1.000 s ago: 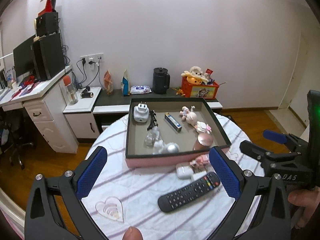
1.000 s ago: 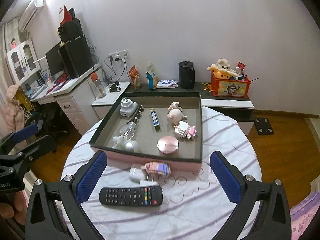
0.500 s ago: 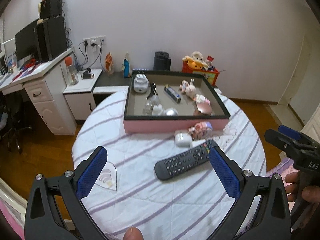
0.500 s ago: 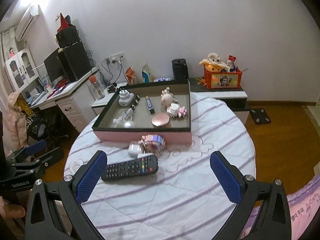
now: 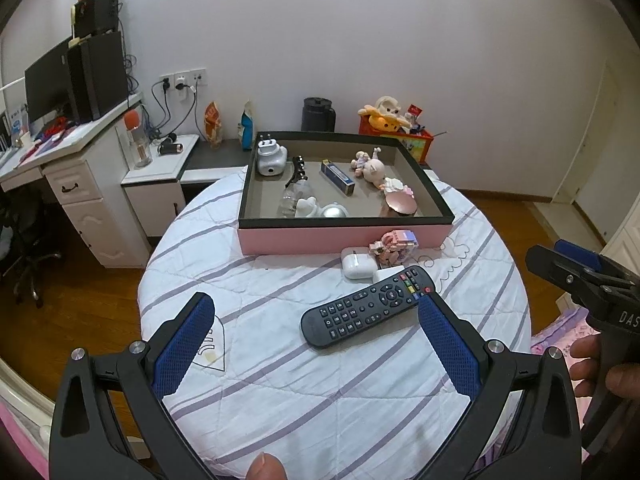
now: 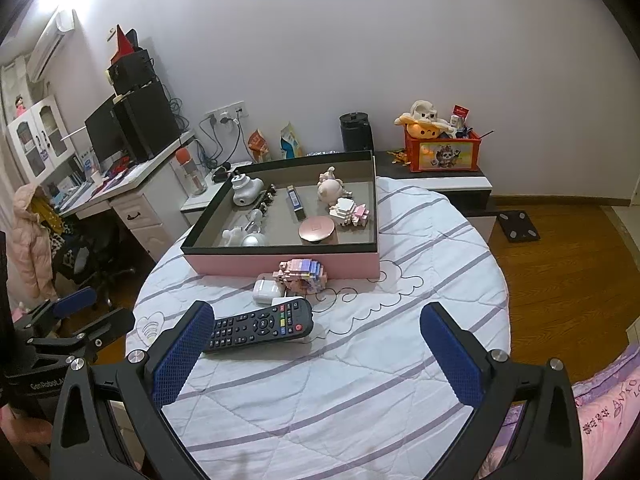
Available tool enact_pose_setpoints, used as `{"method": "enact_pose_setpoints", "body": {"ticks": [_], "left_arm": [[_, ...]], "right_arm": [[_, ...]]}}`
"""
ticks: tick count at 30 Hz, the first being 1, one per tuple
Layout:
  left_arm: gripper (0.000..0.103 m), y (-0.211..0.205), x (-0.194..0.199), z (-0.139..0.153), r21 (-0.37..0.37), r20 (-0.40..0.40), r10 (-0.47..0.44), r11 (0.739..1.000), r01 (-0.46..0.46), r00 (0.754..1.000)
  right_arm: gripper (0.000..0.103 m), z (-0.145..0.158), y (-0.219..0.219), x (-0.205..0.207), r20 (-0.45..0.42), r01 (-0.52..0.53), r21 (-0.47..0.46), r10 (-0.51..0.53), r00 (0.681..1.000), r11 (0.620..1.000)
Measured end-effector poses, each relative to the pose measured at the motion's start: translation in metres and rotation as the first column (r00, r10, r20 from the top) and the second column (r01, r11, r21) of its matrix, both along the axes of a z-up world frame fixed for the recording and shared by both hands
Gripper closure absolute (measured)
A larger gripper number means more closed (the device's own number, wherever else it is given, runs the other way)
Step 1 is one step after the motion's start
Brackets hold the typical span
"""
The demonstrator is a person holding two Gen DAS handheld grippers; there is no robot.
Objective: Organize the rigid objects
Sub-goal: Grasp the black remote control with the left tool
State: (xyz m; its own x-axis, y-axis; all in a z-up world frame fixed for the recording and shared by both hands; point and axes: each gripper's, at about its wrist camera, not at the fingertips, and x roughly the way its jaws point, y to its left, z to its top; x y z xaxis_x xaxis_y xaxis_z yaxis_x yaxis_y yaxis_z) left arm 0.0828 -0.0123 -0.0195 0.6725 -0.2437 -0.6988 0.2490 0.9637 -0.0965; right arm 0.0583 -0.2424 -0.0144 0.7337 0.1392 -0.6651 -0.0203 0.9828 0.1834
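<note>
The round surface (image 5: 280,392), covered with a white quilted cloth with purple stripes, carried everything within reach of both views. At its far side sat the pink-walled tray (image 5: 340,238) with a dark rim, presumably the collecting place, since most small items already lay inside: a white camera-shaped piece (image 5: 270,157) at the far left corner, a dark hair clip (image 5: 297,168), a blue slim box (image 5: 337,177), a pig figurine (image 5: 370,164), a round pink compact (image 5: 401,203) near the front wall, and a silver dome (image 5: 335,211). Three items were not yet sorted and lay outside, clustered near the tray's front wall: the black remote (image 5: 366,310) lying diagonally nearest the operator, a white earbud case (image 5: 358,266) just beyond it, and a pink block figure (image 5: 394,245) touching or nearly touching the tray wall. The left hand-held gripper (image 5: 316,344) was spread wide and empty, hanging above the cloth with the remote between its finger lines, likely staged for that pick. The right hand-held gripper (image 6: 316,354) was likewise spread wide with nothing held, its left pad overlapping the remote's tail in view; contact could not be determined. Judgement: task well advanced; the remote's length suggests a grasp across its narrow width.
</note>
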Motion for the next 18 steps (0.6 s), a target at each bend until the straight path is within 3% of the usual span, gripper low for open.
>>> {"method": "enact_pose_setpoints", "body": {"ticks": [10,18], "left_arm": [[0.0,0.0,0.001,-0.01,0.011,-0.012,-0.012,1.0,0.012,1.0],[0.0,-0.021,0.018,-0.05,0.072,-0.073,-0.144,0.986,0.149,0.987]], "right_arm": [[0.0,-0.002,0.005,0.004,-0.012,-0.005,-0.009,0.004,1.0,1.0],[0.0,-0.009,0.003,0.008,-0.03,0.002,-0.013,-0.003,1.0,1.0]]}}
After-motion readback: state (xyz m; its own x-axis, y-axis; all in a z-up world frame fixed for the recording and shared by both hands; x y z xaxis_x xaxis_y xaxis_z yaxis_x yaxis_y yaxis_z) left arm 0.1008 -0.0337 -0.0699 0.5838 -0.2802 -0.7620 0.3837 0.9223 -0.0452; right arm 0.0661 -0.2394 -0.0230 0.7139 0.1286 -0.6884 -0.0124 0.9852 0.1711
